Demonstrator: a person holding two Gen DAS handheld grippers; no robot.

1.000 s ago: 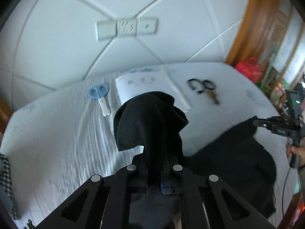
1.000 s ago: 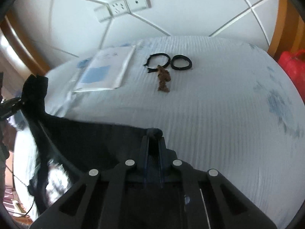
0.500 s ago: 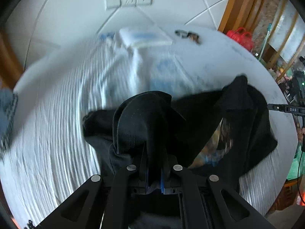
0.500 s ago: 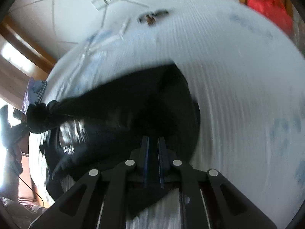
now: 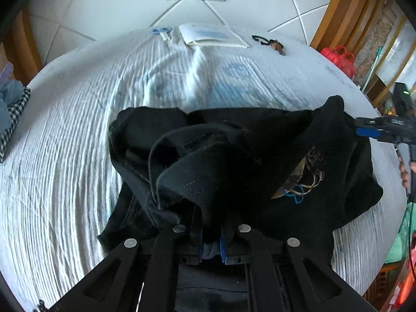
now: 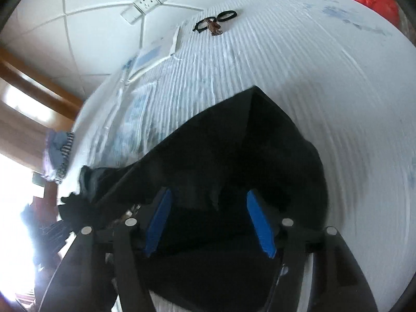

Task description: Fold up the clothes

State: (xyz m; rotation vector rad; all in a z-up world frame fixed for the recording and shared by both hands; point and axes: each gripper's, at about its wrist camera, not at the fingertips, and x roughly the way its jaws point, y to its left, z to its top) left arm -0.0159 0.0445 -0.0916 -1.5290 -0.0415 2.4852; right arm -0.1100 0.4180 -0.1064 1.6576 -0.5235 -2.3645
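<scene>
A black garment [image 5: 234, 161] lies bunched on the white ribbed bedcover [image 5: 65, 169], with a printed design showing at its right. My left gripper [image 5: 210, 236] is shut on a fold of the black garment, which drapes over its fingers. My right gripper [image 6: 210, 221] is open, its blue pads [image 6: 261, 223] spread wide just above the same garment [image 6: 247, 143]. The right gripper also shows at the right edge of the left wrist view [image 5: 384, 127], at the garment's corner.
At the far side of the bed lie blue scissors [image 5: 162, 31], a white booklet [image 5: 210, 35] and black hair ties with a brown clip [image 5: 270, 44]. Checked clothes [image 5: 13, 104] lie at the left edge. A red bag [image 5: 338, 57] stands beyond the right edge.
Both grippers pulled the garment back toward the near side and lowered it onto the bed. The right gripper has opened and let go of its corner. The left stays shut.
</scene>
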